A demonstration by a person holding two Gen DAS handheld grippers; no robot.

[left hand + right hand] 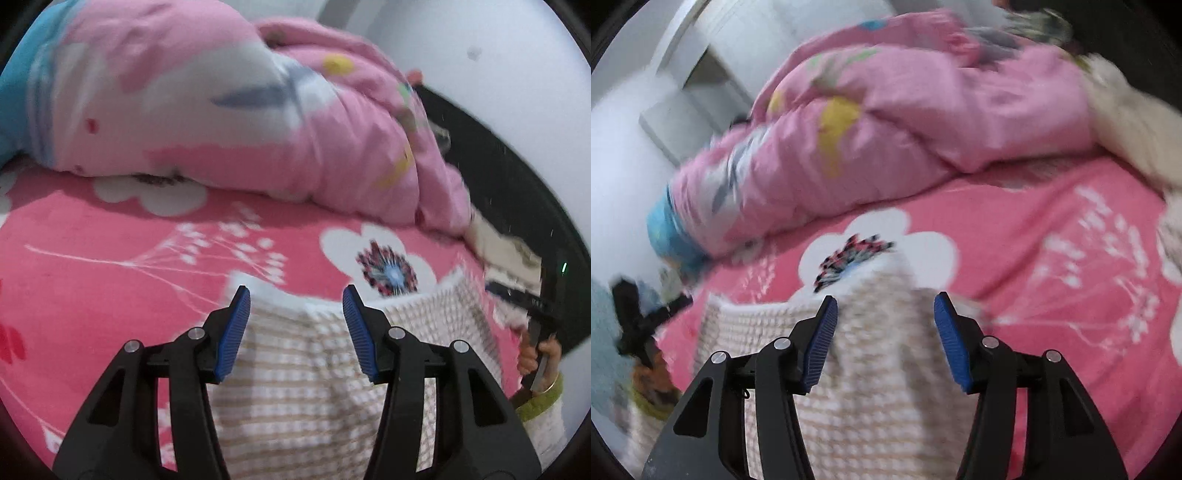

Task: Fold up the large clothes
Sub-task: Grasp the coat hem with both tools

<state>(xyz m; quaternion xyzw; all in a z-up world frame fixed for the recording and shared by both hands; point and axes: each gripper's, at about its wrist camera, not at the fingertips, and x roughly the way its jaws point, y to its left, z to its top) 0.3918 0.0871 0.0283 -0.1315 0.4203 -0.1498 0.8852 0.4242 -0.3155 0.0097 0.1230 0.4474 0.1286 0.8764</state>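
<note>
A beige and white checked knit garment [295,369] lies on the pink flowered bed sheet [92,277]. My left gripper [296,295] is open, its blue pads apart above the garment's far edge, holding nothing. In the right wrist view the same garment [879,369] lies under my right gripper [885,301], which is also open and empty above its far edge. The other gripper [535,325] and the hand holding it show at the right edge of the left wrist view. Both views are blurred.
A bunched pink quilt [221,110] with white, blue and yellow patches lies across the far side of the bed, and also shows in the right wrist view [905,129]. A white wall [498,55] and dark bed edge [498,177] lie to the right. White fluffy fabric [1137,122] lies at the far right.
</note>
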